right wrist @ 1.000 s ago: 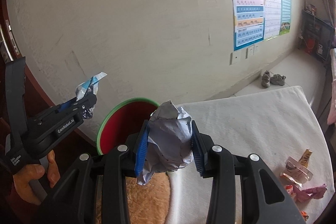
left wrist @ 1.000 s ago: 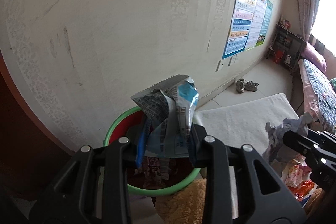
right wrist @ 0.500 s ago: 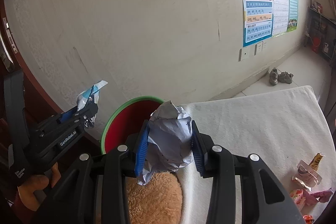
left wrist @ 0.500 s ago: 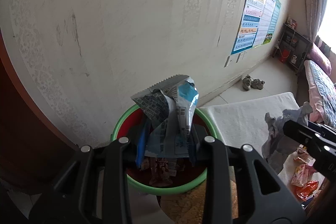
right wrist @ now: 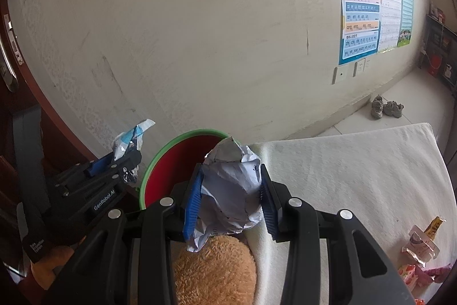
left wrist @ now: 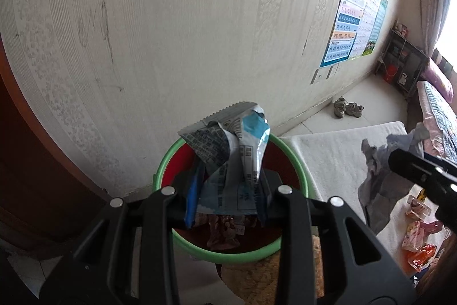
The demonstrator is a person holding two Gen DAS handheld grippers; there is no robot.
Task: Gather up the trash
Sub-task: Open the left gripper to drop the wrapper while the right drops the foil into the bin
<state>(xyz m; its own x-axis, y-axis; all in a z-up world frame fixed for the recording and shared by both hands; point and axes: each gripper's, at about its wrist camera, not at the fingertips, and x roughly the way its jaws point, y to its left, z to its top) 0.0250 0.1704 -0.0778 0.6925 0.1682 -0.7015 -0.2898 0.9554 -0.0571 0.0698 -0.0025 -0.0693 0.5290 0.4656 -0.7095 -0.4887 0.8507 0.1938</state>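
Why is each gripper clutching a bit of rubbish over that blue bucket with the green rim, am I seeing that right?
Nearly. The bucket is red inside, not blue; the left wrist view shows it. The left gripper does clutch a blue and white wrapper, and the right gripper a crumpled paper ball.

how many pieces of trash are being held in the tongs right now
2. A blue and white wrapper is clamped in the left tongs over the green-rimmed bin; a crumpled paper ball is clamped in the right tongs.
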